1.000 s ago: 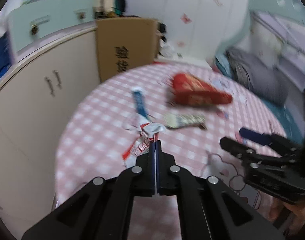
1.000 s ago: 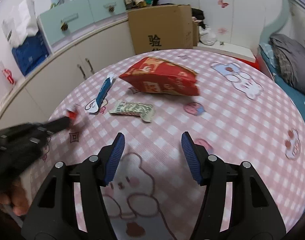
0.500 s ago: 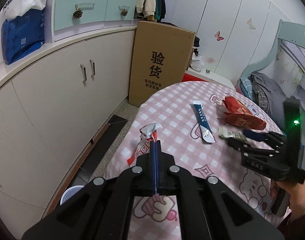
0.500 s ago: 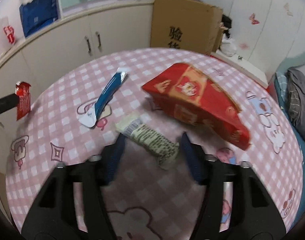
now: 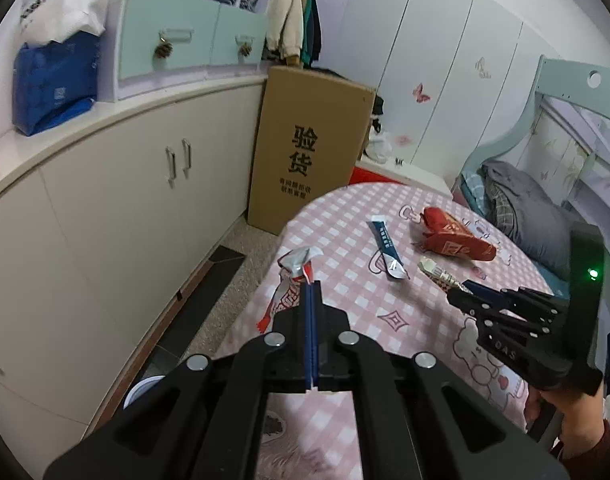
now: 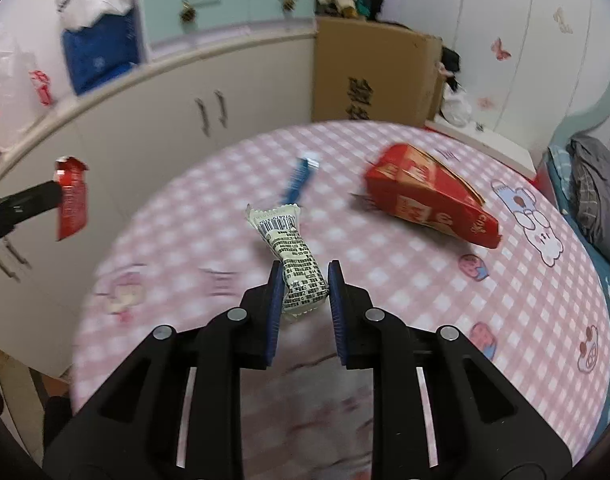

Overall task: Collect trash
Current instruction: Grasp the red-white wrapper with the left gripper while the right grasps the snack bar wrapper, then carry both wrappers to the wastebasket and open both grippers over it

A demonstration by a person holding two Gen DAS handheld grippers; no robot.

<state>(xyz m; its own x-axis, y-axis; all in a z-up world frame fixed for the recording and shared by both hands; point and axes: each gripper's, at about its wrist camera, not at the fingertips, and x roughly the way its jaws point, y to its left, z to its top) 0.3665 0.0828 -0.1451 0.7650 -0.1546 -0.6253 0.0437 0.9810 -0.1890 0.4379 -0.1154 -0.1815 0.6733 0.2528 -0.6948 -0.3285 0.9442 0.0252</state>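
Left gripper (image 5: 311,286): jaws fully closed on the red wrapper (image 5: 291,280), which sticks up crumpled past the tips.
Red wrapper, change: one second ago it was over the middle of the table (image 5: 345,320); it now hangs at the table's edge nearest the cabinets (image 5: 125,208), with floor showing beneath.
Right gripper (image 6: 307,280): jaws have just been closing; the pale wrapper (image 6: 289,248) lies between them.
Right gripper, grip: the left pad meets the wrapper's edge; a slim gap shows at the right pad, so it is not clamped.
Pale wrapper, change: one second ago it lay well ahead of the wide-open jaws; half a second ago it was just in front of them.
Still on table: blue sachet (image 5: 387,250); red pouch (image 5: 453,242).
Hard to make out: the right wrist view is motion-blurred; sachet and tablecloth print smear.
Cut off: a white rim (image 5: 143,390) on the floor, mostly hidden behind the left gripper's body.
Person: only a hand (image 5: 573,420) holding the right gripper shows, at the frame's edge.
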